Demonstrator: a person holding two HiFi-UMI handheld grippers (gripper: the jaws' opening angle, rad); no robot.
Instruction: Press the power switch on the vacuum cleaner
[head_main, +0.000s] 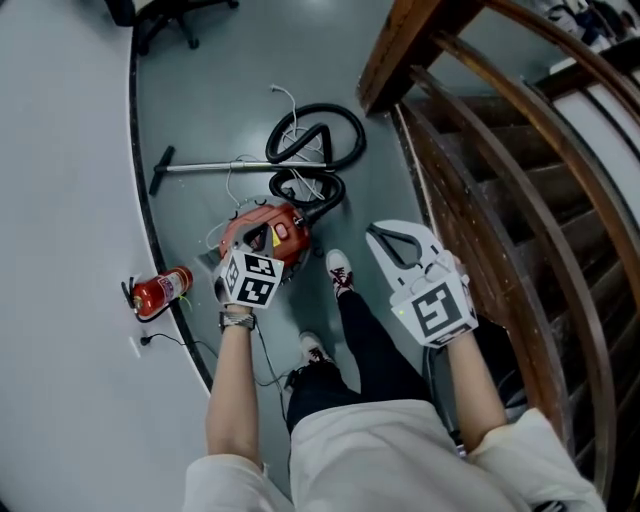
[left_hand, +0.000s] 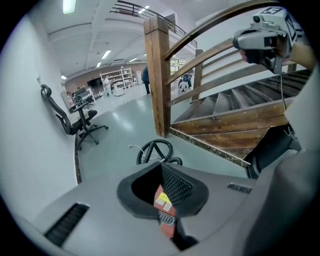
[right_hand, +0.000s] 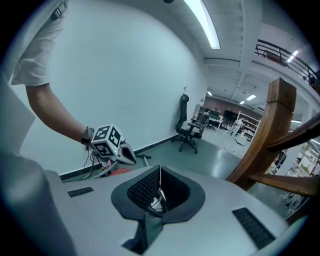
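Note:
The red vacuum cleaner (head_main: 268, 232) lies on the grey floor, with its black hose (head_main: 315, 140) coiled beyond it and its wand (head_main: 220, 167) stretched to the left. My left gripper (head_main: 250, 254) hangs above the vacuum's near end with its jaws shut and nothing held. In the left gripper view (left_hand: 161, 169) the red body with a yellow label (left_hand: 163, 204) shows below the closed tips. My right gripper (head_main: 398, 243) is raised to the right of the vacuum over the person's legs, also shut and empty (right_hand: 160, 174). It sees the left gripper (right_hand: 114, 145) from the side.
A red fire extinguisher (head_main: 160, 290) lies by the curved wall base at the left. A wooden staircase with railing (head_main: 500, 150) rises on the right. The person's shoes (head_main: 340, 270) stand beside the vacuum. A black office chair (left_hand: 75, 120) is farther off.

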